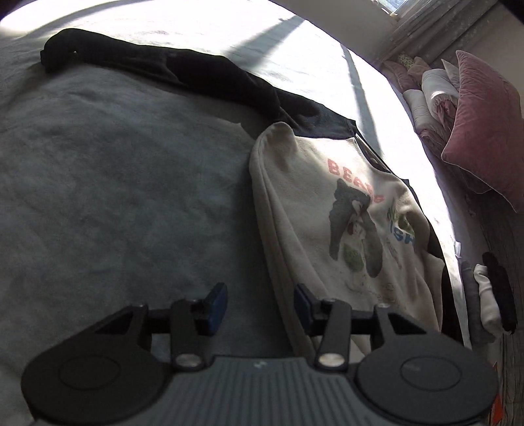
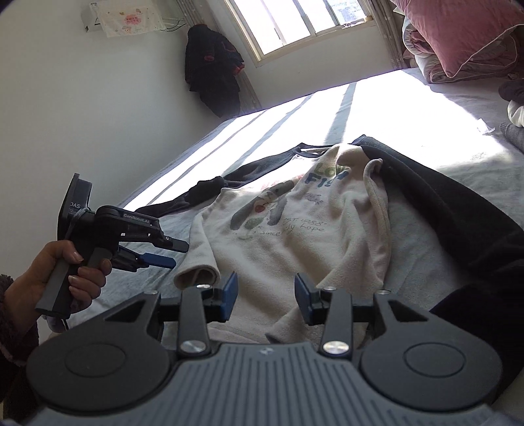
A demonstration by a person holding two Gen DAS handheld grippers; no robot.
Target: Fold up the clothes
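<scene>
A cream sweatshirt point(image 1: 304, 209) with black sleeves and a colourful bear print lies crumpled on the grey bed sheet point(image 1: 98, 180). One black sleeve point(image 1: 163, 68) stretches away to the upper left. My left gripper point(image 1: 260, 304) hovers open at the shirt's near edge, with only sheet and cloth edge below the gap and nothing pinched. In the right wrist view the sweatshirt point(image 2: 278, 229) lies straight ahead, its other black sleeve point(image 2: 458, 213) on the right. My right gripper point(image 2: 265, 296) stands open over the cream hem, gripping nothing. A hand point(image 2: 75, 272) holds the left gripper point(image 2: 178, 254) at the left.
Pink pillows and rolled bedding point(image 1: 481, 147) are piled at the bed's far right. A small stack of folded clothes point(image 1: 488, 301) sits by the right edge. A dark coat point(image 2: 213, 65) hangs beside the window point(image 2: 294, 23). Sunlight stripes cross the sheet.
</scene>
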